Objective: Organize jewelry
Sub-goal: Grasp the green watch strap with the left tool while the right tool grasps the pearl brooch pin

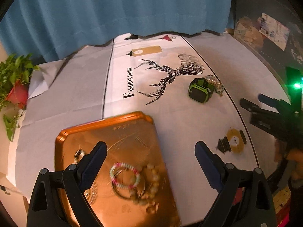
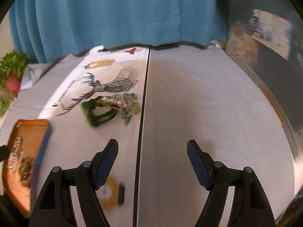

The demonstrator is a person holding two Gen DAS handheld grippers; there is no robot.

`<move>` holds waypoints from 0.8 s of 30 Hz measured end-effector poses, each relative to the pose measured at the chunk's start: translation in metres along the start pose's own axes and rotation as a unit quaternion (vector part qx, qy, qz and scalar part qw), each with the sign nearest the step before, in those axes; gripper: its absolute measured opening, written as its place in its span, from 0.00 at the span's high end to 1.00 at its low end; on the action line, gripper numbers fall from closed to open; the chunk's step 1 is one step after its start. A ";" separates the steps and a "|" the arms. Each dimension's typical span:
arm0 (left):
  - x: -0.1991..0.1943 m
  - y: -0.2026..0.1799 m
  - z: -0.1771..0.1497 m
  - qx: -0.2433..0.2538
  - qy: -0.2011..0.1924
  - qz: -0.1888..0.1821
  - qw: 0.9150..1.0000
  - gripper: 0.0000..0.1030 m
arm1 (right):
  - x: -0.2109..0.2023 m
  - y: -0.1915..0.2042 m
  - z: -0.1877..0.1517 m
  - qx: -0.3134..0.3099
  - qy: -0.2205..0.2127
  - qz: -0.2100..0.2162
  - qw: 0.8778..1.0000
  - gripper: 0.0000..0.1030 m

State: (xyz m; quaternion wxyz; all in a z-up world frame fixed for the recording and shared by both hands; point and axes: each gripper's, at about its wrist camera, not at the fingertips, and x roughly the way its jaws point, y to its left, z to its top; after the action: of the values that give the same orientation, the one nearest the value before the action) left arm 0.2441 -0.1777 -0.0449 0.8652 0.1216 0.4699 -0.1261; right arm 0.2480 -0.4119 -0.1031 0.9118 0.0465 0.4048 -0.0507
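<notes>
An orange metal tray [image 1: 132, 132] lies on the table near me, holding a pink-and-green bead bracelet [image 1: 125, 176], a tan bead bracelet [image 1: 153, 185] and a small metal piece [image 1: 78, 154]. My left gripper [image 1: 151, 153] is open and empty, hovering over the tray's right part. A green-and-black watch [image 1: 200, 89] and a pearl bracelet [image 1: 215, 82] lie on the cloth further right. In the right wrist view the watch [image 2: 98, 113] sits beside a heap of pearl and green-glass jewelry [image 2: 126, 104], with the tray [image 2: 20, 162] at far left. My right gripper [image 2: 152, 158] is open and empty above the cloth.
A white tablecloth [image 1: 75, 87] with a black deer print [image 1: 170, 73] covers the table. A potted plant in a red pot [image 1: 17, 94] stands at the far left. A blue curtain [image 1: 113, 9] hangs behind. The right gripper [image 1: 265, 113] shows at the right edge.
</notes>
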 end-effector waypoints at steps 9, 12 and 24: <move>0.024 -0.009 0.018 0.004 0.008 -0.012 1.000 0.10 | 0.084 0.023 0.042 -0.074 0.015 -0.002 0.997 0.24; 0.026 -0.013 0.019 0.012 0.012 -0.010 1.000 0.10 | 0.095 0.013 0.058 -0.064 0.011 -0.040 0.997 0.24; 0.030 -0.035 0.025 0.017 -0.001 -0.030 0.999 0.10 | 0.033 -0.127 0.025 0.121 0.009 -0.075 0.990 0.24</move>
State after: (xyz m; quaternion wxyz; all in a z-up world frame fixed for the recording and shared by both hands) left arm 0.2679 -0.2225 -0.0597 0.8591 0.1220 0.4704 -0.1605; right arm 0.2720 -0.5424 -0.1160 0.8892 0.1265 0.4065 -0.1677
